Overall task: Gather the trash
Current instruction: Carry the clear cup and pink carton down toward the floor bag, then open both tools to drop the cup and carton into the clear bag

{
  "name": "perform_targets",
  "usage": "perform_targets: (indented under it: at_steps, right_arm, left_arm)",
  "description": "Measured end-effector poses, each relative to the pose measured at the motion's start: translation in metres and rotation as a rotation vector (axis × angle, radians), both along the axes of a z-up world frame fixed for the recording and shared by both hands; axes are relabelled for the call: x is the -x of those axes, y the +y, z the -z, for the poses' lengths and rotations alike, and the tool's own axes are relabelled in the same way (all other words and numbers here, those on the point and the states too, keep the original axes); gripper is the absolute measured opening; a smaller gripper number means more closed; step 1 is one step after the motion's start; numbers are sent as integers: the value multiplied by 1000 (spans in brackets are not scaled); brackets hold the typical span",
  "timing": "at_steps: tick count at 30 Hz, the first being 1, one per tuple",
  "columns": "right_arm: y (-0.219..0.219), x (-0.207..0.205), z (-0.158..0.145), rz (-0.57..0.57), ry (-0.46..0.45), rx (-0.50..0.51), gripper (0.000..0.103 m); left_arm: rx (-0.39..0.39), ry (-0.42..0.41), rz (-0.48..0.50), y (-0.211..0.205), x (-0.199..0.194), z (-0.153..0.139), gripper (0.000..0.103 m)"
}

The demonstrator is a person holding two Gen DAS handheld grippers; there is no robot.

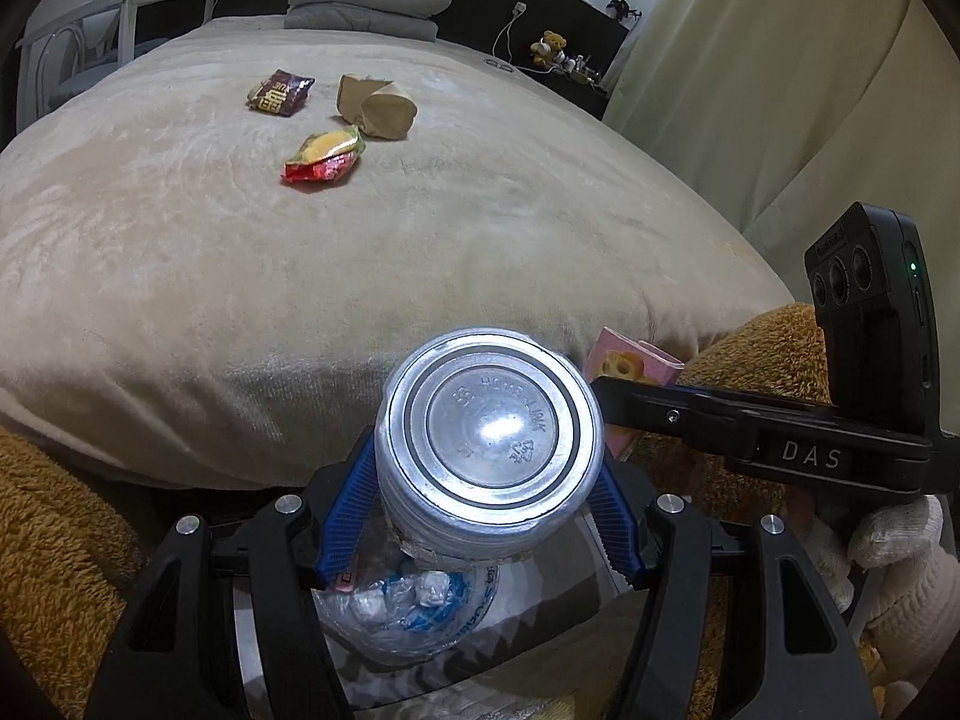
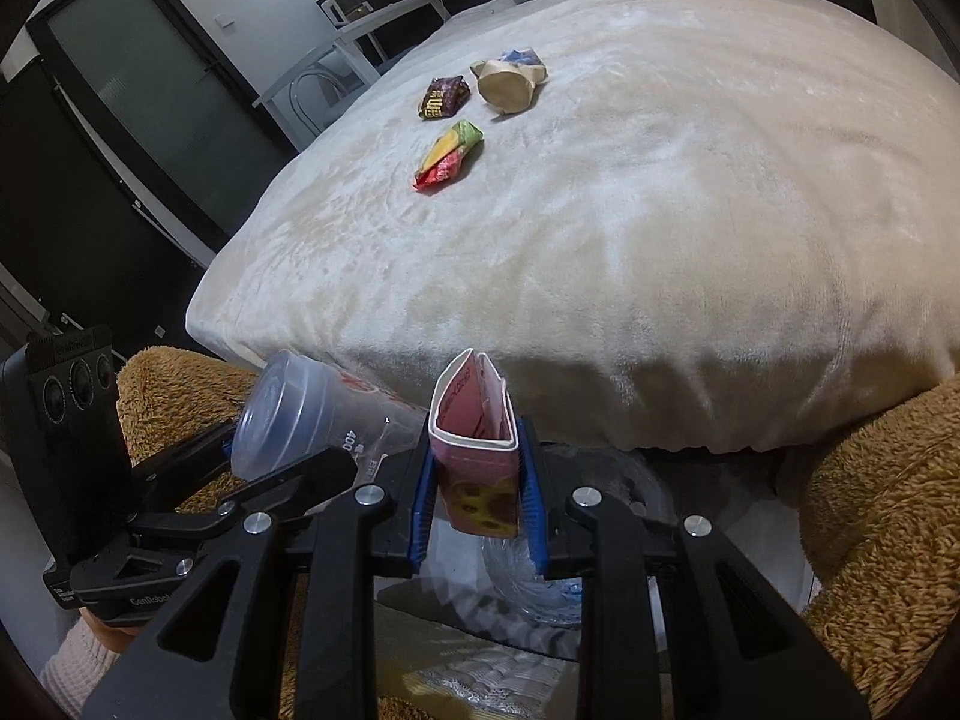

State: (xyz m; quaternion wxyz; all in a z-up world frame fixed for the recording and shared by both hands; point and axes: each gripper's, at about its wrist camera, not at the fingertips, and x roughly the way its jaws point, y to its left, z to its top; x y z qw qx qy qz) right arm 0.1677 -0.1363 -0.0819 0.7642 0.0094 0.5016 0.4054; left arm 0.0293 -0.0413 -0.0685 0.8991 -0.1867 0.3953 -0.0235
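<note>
My left gripper is shut on a clear plastic cup, its base facing the camera; it also shows in the right wrist view. My right gripper is shut on a pink carton, whose corner shows in the left wrist view. Both are held at the foot of the bed above a bin lined with a clear bag. On the bed lie a red-yellow wrapper, a dark snack wrapper and a crumpled brown paper bag.
The beige bed blanket fills the middle. A brown fuzzy rug lies on both sides of the bin. Folded grey bedding sits at the head of the bed. A white chair stands at the far left, a curtain on the right.
</note>
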Motion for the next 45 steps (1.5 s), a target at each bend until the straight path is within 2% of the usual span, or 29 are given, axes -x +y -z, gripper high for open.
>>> perform_targets:
  at_steps: [7, 16, 24, 34, 40, 41, 42, 43, 45]
  right_arm:
    - [4, -12, 23, 22, 90, 74, 26]
    - [5, -26, 53, 71, 194, 179, 26]
    - [8, -32, 72, 88, 276, 220, 26]
    - [18, -33, 88, 85, 319, 271, 26]
    - [21, -34, 87, 92, 323, 260, 28]
    - [20, -34, 87, 97, 325, 257, 34]
    - [18, -36, 87, 104, 326, 253, 37]
    - [16, -37, 86, 112, 326, 249, 39]
    - [14, -39, 85, 120, 332, 240, 40]
  left_arm:
    - [41, 103, 9, 0, -12, 22, 63]
    - [90, 292, -23, 6, -28, 63, 63]
    - [117, 391, -41, 11, -35, 86, 63]
    - [134, 471, -54, 11, -38, 101, 63]
    - [137, 476, -45, 7, -37, 104, 65]
    - [132, 481, -38, 6, -38, 105, 66]
    - [115, 485, -36, 5, -38, 106, 73]
    - [100, 483, -37, 4, -39, 105, 77]
    - [96, 481, -32, 3, -39, 105, 77]
